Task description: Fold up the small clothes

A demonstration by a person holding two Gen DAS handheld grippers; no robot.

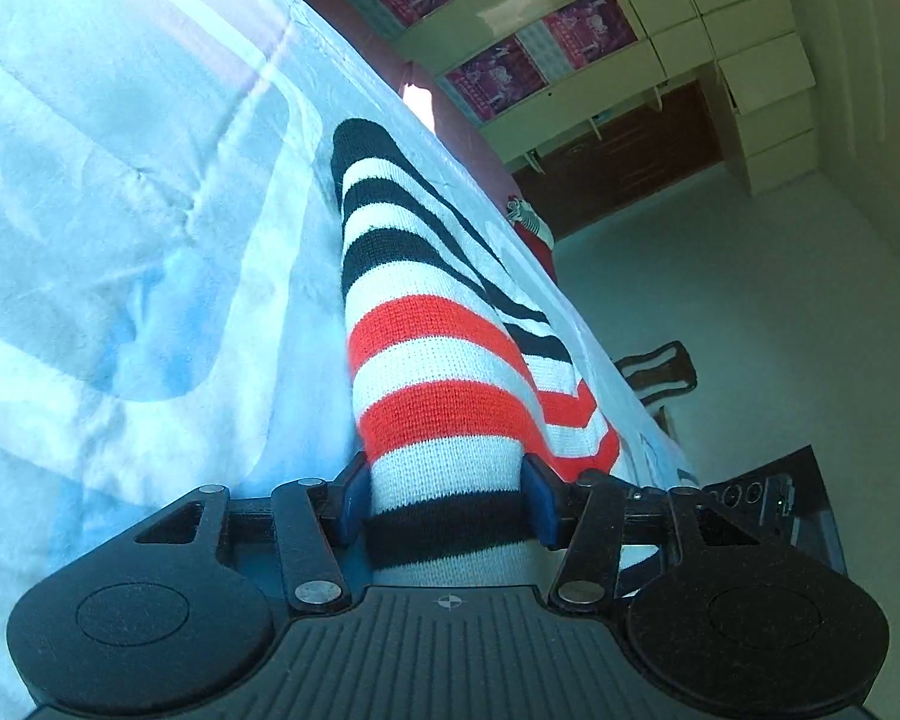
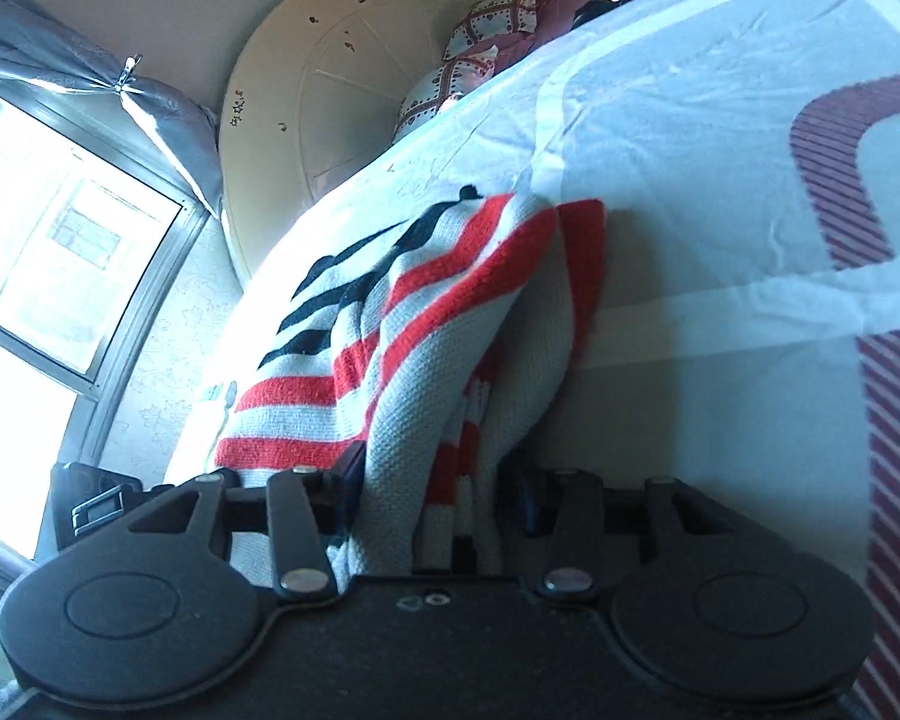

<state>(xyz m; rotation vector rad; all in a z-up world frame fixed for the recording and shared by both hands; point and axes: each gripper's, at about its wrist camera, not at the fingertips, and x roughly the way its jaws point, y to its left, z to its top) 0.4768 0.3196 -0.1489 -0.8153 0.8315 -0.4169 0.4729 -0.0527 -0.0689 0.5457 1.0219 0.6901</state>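
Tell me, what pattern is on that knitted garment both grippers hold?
Red, white and black stripes on the knitted garment; clearest in the left wrist view.

A home bedroom: bedsheet [image 2: 690, 192], pillows [image 2: 480, 54], wardrobe [image 1: 720, 30].

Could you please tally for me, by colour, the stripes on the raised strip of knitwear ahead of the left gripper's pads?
On the striped knit garment, from the left gripper pads outward:
Black stripes: 4
Red stripes: 2
White stripes: 6
Total: 12 stripes
The right gripper grips the same garment; its folds hide the stripe order there.
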